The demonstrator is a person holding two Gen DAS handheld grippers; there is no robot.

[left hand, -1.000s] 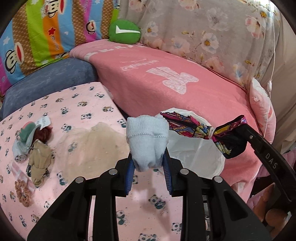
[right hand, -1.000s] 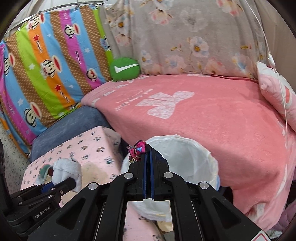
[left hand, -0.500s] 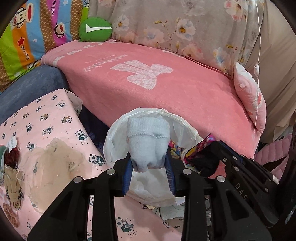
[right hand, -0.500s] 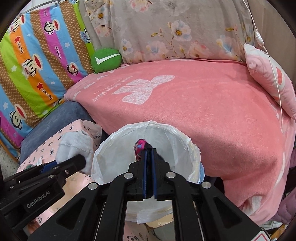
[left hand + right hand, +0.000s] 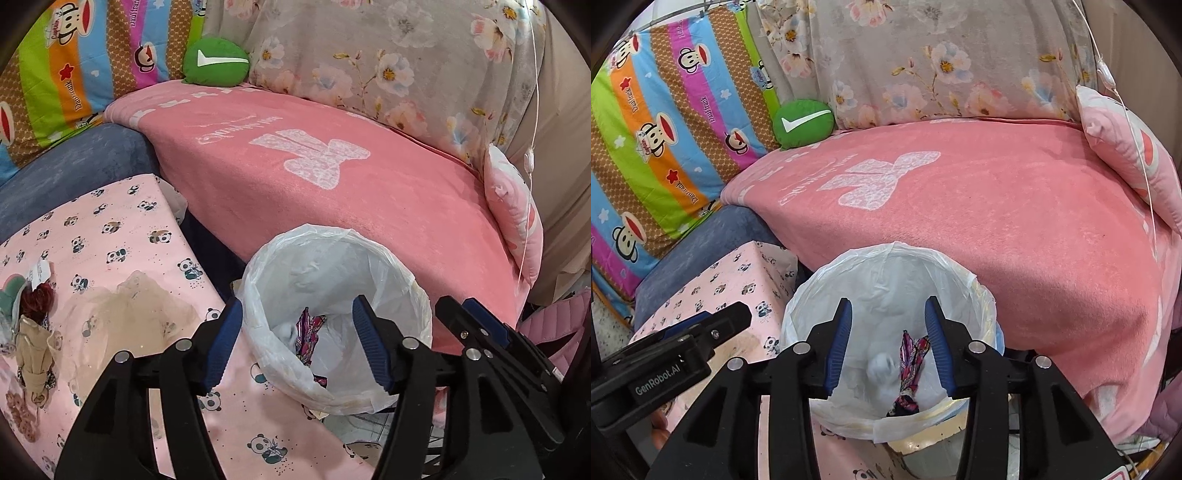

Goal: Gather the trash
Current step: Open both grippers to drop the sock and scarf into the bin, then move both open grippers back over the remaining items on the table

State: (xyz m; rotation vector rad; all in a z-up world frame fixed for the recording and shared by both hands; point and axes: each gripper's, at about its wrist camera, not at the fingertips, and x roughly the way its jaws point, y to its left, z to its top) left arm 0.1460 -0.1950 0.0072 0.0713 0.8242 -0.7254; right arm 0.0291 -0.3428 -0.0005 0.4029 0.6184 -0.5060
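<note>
Both the left gripper [image 5: 297,347] and right gripper [image 5: 888,345] have just sprung wide and empty; the sock [image 5: 882,369] and colourful cloth [image 5: 910,363] now lie in the bin [image 5: 975,291]. More scraps [image 5: 33,332] wait on the panda cloth [image 5: 110,236].

The mouth of the bin [image 5: 975,288] is open to the top, its white liner folded over the rim. Both tools hang over it with jaws spread: the left tool [image 5: 297,345] over the near-left rim, the right tool [image 5: 888,345] over the middle. They stand close side by side, leaving little room between them. Deep inside lie a colourful cloth strip [image 5: 910,360] and a pale sock [image 5: 881,367]. The bin is hemmed in: the pink bed [image 5: 369,206] rises just behind it and the bench [image 5: 122,229] edge presses on its left rim. On the bench's left edge sits a heap of small items [image 5: 35,325]; a gauzy cloth [image 5: 136,314] lies beside it.
</note>
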